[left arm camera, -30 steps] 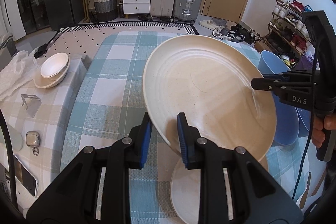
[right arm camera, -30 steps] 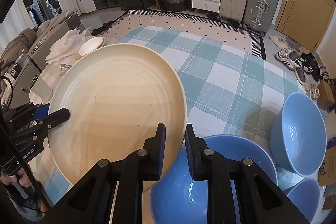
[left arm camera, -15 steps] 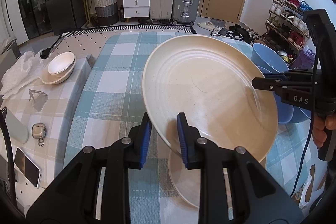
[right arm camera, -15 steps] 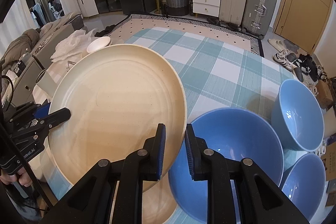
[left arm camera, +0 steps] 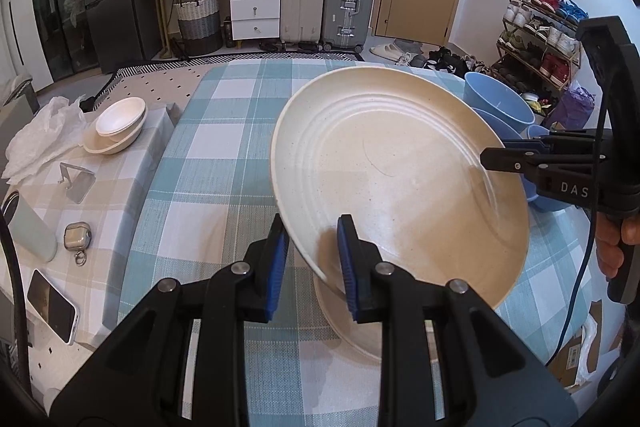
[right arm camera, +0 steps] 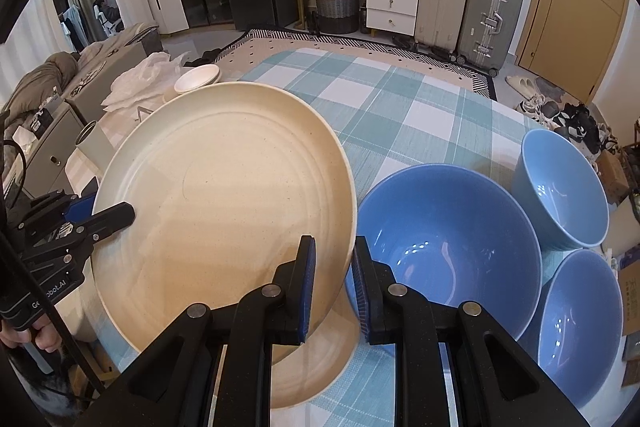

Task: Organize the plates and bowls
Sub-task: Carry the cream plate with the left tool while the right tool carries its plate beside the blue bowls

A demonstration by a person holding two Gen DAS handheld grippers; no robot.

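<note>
A large cream plate (left arm camera: pixel 404 179) (right arm camera: pixel 224 203) is held in the air above the checked tablecloth (left arm camera: pixel 224 147). My left gripper (left arm camera: pixel 312 259) is shut on its near rim. My right gripper (right arm camera: pixel 332 275) is shut on the opposite rim and shows at the right of the left wrist view (left arm camera: pixel 504 157). A second cream plate (left arm camera: pixel 352 327) (right arm camera: pixel 312 371) lies on the cloth below. Three blue bowls stand to the right: a big one (right arm camera: pixel 444 247), one behind (right arm camera: pixel 560 183), one in front (right arm camera: pixel 580 319). Two stacked cream bowls (left arm camera: pixel 116 125) sit far left.
On the beige cloth at the left lie a phone (left arm camera: pixel 52 307), an earbud case (left arm camera: pixel 77 235), a pale green cup (left arm camera: pixel 28 227), a metal stand (left arm camera: pixel 76 183) and white paper (left arm camera: pixel 36 139). Suitcases (left arm camera: pixel 328 3), drawers and a shoe rack (left arm camera: pixel 540 39) stand behind.
Both grippers have risen with the large plate; the lower plate and the blue bowls now show more fully beneath and beside it.
</note>
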